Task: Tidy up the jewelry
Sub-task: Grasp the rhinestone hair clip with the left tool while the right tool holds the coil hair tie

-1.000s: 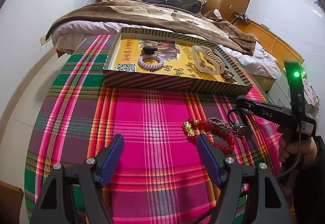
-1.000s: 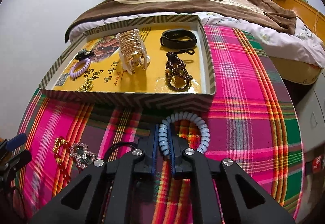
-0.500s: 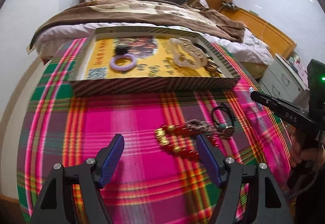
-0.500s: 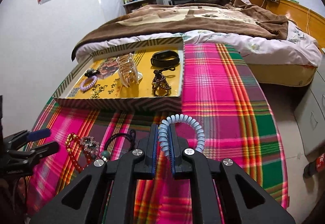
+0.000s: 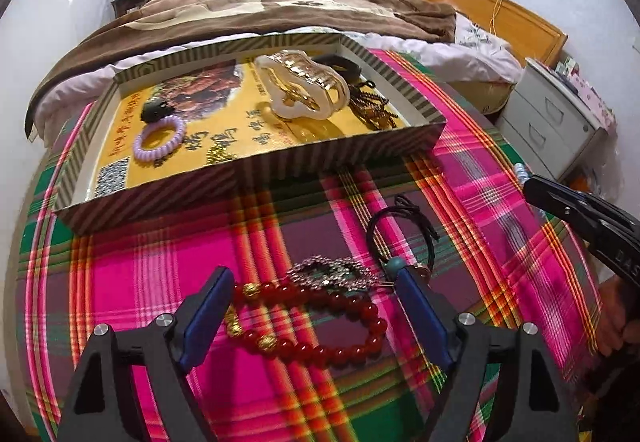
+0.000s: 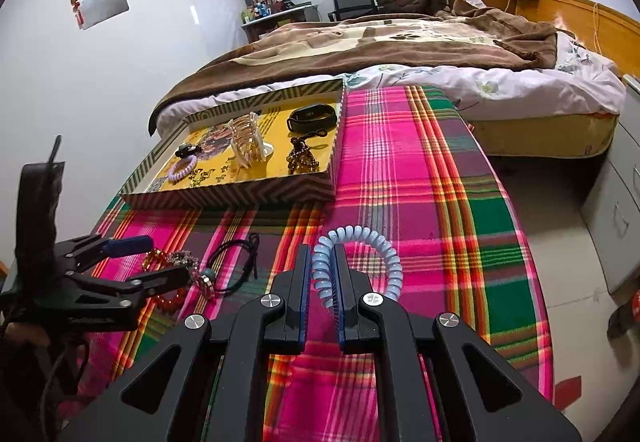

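My left gripper (image 5: 312, 306) is open, its fingers on either side of a red bead bracelet (image 5: 320, 338) and a silver chain bracelet (image 5: 332, 276) on the plaid cloth. A black cord bracelet (image 5: 400, 234) lies just beyond. My right gripper (image 6: 322, 274) is shut on a pale blue spiral hair tie (image 6: 360, 254), held above the cloth. The striped tray (image 5: 248, 177) with a yellow floor holds a purple spiral tie (image 5: 160, 137), a white-gold claw clip (image 5: 304, 85), a dark bead string (image 5: 372, 109) and a black band (image 6: 312, 117).
A bed (image 6: 400, 41) with a brown blanket stands behind the table. A white drawer unit (image 5: 552, 121) is at the right. The plaid table's right edge (image 6: 536, 282) drops to the floor. My left gripper also shows in the right wrist view (image 6: 152, 262).
My left gripper has moved forward and right until it straddles the red and silver bracelets. My right gripper has drawn back from the tray and risen, still holding the blue hair tie.
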